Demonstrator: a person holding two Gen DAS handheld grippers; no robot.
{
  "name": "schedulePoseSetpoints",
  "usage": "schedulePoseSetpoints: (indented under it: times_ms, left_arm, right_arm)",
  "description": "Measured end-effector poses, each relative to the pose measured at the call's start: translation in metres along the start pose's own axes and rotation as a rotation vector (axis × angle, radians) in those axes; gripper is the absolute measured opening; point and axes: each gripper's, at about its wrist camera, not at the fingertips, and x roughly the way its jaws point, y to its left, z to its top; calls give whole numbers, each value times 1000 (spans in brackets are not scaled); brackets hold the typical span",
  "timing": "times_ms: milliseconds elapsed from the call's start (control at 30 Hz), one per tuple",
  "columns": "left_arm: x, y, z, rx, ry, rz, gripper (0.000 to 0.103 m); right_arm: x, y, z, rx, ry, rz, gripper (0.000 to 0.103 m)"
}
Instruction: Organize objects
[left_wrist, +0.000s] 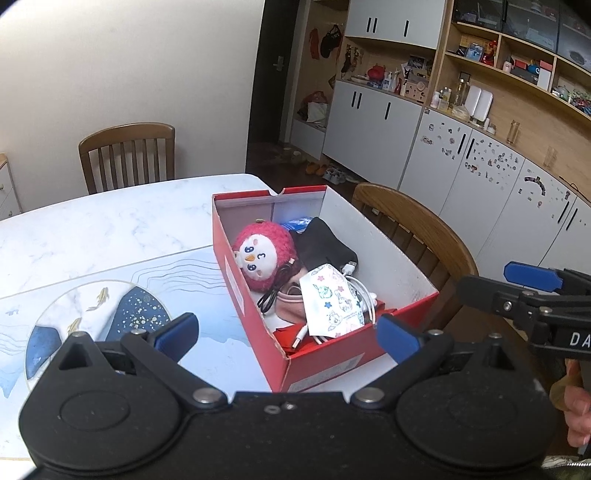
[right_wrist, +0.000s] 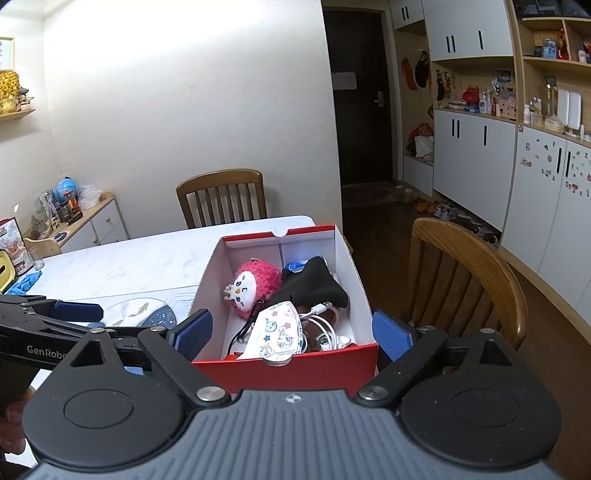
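Right wrist view: both my tongs, right tongs (right_wrist: 291, 334) and left tongs (left_wrist: 286, 334), wide, empty. Shoebox (right_wrist: 364, 295) mid-frame on bench (right_wrist: 140, 258) holds plush penguin (right_wrist: 253, 286), mask (right_wrist: 279, 334), cables. Looks nearly done.

Red box (right_wrist: 284, 365) open on the table edge
Inside lie a pink plush toy (right_wrist: 255, 286), a printed mask (right_wrist: 279, 338), a white cable (right_wrist: 327, 325) and a black cloth (right_wrist: 310, 288).

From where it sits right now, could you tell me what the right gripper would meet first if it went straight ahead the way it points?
Most likely the red shoebox: the open right gripper is aimed at its near wall, with the patterned face mask just behind the rim. Depth is hard to judge in the fisheye view, so it might clear the wall and touch the mask first.
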Motion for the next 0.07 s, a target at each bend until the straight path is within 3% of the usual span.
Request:
schedulePoseSetpoints:
  times_ms: [67]
  left_arm:
    - [1, 2, 0, -4, 1, -2, 102]
  right_arm:
    - [-1, 0, 0, 5, -2, -1, 94]
